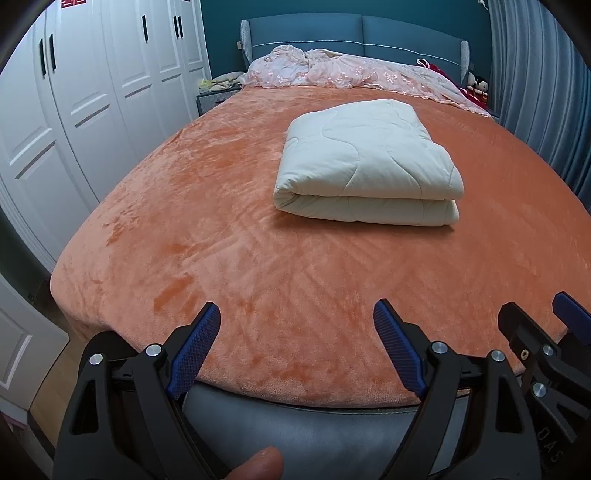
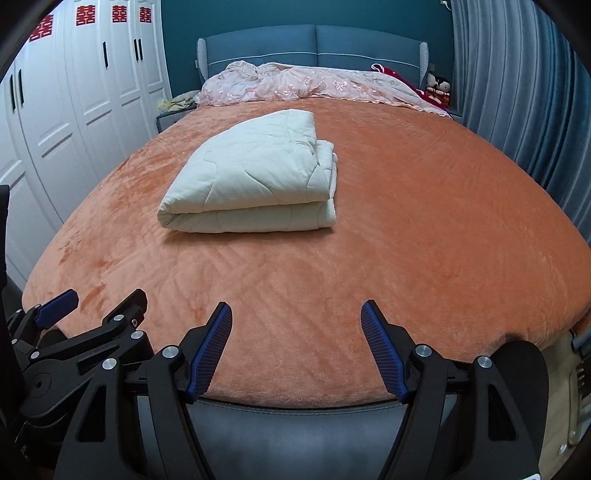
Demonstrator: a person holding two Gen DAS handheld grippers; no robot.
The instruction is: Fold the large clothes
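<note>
A cream quilted blanket point(image 1: 365, 162) lies folded into a thick rectangular stack in the middle of the bed; it also shows in the right wrist view point(image 2: 255, 177). My left gripper point(image 1: 297, 314) is open and empty over the foot end of the bed, well short of the blanket. My right gripper point(image 2: 296, 314) is open and empty, also at the foot end. The right gripper shows at the right edge of the left wrist view point(image 1: 546, 325), and the left gripper shows at the left edge of the right wrist view point(image 2: 96, 306).
An orange plush bed cover point(image 1: 221, 229) spreads over the whole bed. A pink lace-patterned quilt point(image 1: 332, 70) is bunched at the blue headboard point(image 1: 354, 33). White wardrobe doors point(image 1: 74, 92) stand on the left, grey curtains point(image 2: 517, 85) on the right. A grey footboard point(image 1: 295, 424) lies below the grippers.
</note>
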